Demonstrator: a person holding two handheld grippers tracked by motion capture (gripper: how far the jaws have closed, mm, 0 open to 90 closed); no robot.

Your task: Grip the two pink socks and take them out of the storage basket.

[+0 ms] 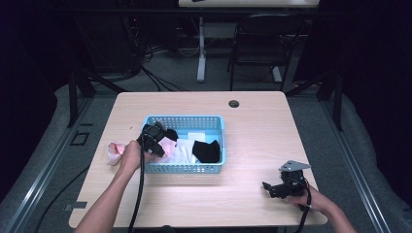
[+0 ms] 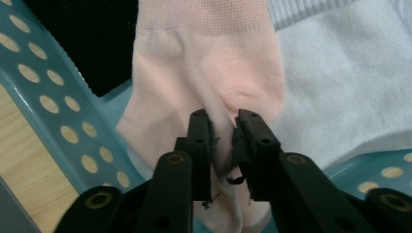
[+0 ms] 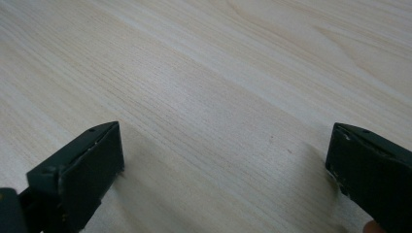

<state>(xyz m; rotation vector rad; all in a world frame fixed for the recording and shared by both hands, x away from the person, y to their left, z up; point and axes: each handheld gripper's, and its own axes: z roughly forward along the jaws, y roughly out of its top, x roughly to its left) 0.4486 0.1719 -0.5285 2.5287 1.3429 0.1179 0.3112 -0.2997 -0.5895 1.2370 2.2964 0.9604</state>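
High view: wooden table (image 1: 252, 126), blue perforated basket (image 1: 221, 127) near the middle. Inside it a black sock (image 1: 206, 151) on the right, white fabric (image 1: 187, 148) in the middle, and a pink sock (image 1: 167, 144) at the left end. Left gripper (image 1: 154, 138) is over the basket's left end, on that pink sock. A second pink piece (image 1: 113, 152) lies on the table just outside the basket's left wall, beside the left hand (image 1: 130, 158); probably the mate, already out or waiting to go in, can't say which. Right gripper (image 1: 279, 187) sits low at the table's near right corner, well apart from the basket, looks parked to stay clear.

Left gripper view: left gripper (image 2: 224, 127) jaws nearly closed, pinching a fold of the pink sock (image 2: 209, 73) near its heel. Sock drapes across the basket's wall (image 2: 58, 111), black fabric (image 2: 92, 43) up left, white fabric (image 2: 340, 77) right. Pinching a bunched fold makes sense, thin cloth gives nothing else to hold.

Right gripper view: right gripper (image 3: 226, 165) jaws spread wide, nothing between them, bare table (image 3: 218, 73) wood just beneath. Idle, ready for a grasp.
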